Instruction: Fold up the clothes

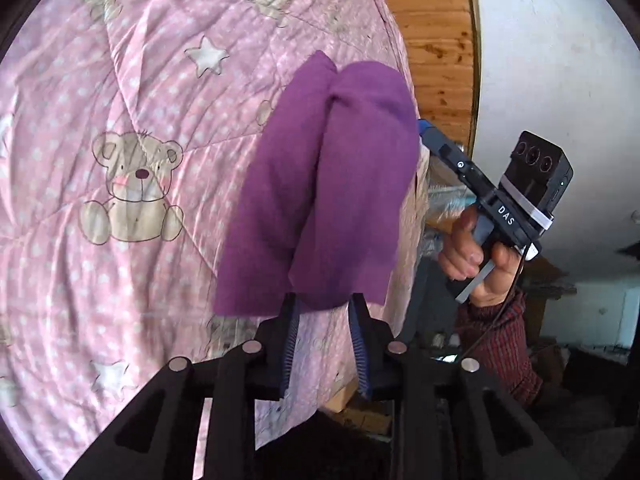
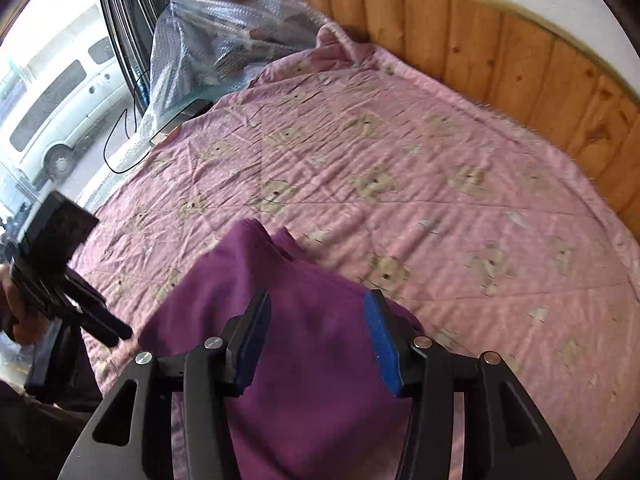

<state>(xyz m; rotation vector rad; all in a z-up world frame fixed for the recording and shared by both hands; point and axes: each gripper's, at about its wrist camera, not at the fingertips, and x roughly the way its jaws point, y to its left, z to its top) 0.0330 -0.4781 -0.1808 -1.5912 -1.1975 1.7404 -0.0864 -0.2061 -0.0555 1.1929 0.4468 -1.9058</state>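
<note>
Bedspread (image 2: 440,168), pink with little bears, covers the whole bed. Purple cloth (image 1: 320,184) is bunched up above it. The left gripper (image 1: 325,310) pinches the cloth's bottom edge. The right gripper (image 2: 318,336) is wide open with cloth between its fingers, gripping nothing.

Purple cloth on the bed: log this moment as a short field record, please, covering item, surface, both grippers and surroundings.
item: purple fabric garment, bunched and folded over
surface: pink quilted bedspread with teddy bears and stars
left gripper: fingers partly apart, garment edge between them; grip unclear
right gripper: open, over the garment
surroundings: wooden panel headboard; clear plastic bag
</note>
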